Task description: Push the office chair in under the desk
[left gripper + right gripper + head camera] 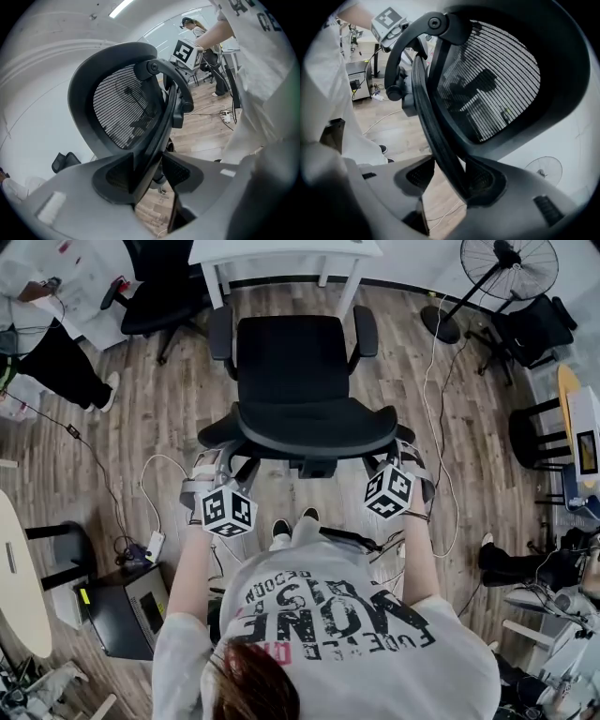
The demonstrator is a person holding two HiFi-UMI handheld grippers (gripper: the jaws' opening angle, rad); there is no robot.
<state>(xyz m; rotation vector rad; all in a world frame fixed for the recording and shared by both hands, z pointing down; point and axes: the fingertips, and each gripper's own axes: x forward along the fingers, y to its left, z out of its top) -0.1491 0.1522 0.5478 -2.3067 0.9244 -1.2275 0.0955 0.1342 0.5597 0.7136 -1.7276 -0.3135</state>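
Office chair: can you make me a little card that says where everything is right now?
office chair: facing the desk, not under it yet
desk: white, beyond the chair
left hand-held gripper: open, backrest rim between its jaws
right hand-held gripper: open, backrest rim between its jaws
person: standing behind the chair

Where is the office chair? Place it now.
In the head view the office chair stands at centre, before the person, facing the white desk at the top; the left gripper and right gripper straddle its backrest rim.
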